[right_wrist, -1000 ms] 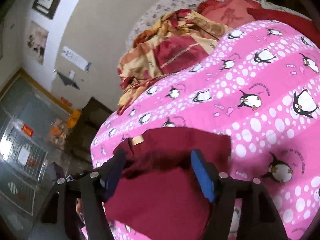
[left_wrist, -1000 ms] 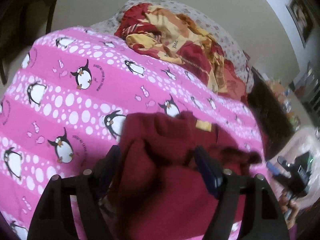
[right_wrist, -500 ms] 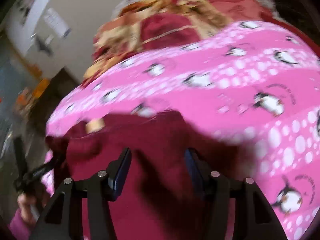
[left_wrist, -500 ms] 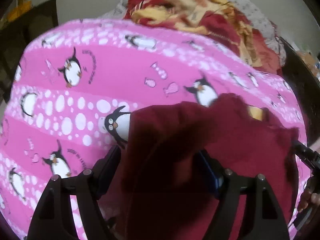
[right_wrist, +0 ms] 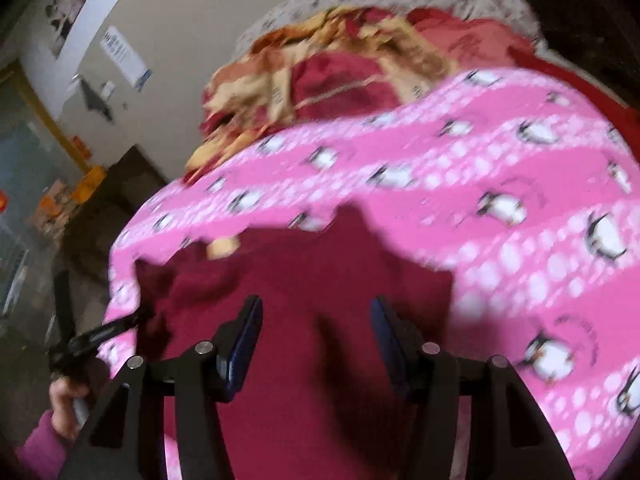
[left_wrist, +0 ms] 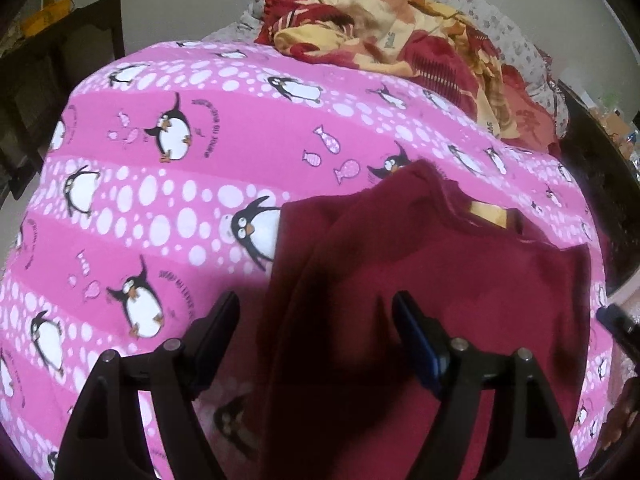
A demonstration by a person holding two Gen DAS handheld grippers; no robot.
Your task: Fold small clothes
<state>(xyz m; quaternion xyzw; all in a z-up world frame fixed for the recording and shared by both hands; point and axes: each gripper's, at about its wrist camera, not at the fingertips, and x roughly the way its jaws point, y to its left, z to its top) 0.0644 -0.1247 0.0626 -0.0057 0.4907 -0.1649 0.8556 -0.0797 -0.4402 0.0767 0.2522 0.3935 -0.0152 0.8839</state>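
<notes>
A small dark red shirt (left_wrist: 460,280) with a tan neck label (left_wrist: 490,214) lies on a pink penguin-print blanket (left_wrist: 180,184). My left gripper (left_wrist: 316,320) hangs open above the shirt's left side, its fingers (left_wrist: 216,332) wide apart, holding nothing. In the right wrist view the same shirt (right_wrist: 320,280) lies spread on the blanket (right_wrist: 540,240), and my right gripper (right_wrist: 316,328) is open above its middle, empty. The left gripper (right_wrist: 100,332) shows there at the shirt's far left edge. The shirt's lower part is hidden behind the grippers.
A crumpled red and yellow quilt (left_wrist: 400,40) is heaped at the blanket's far end, also in the right wrist view (right_wrist: 320,80). Dark furniture (left_wrist: 60,64) stands to the left by the wall. The bed's right edge drops beside a dark board (left_wrist: 600,200).
Both grippers let go of the shirt and pulled back and up. The shirt went from bunched and lifted to lying spread on the blanket, neck label facing up.
</notes>
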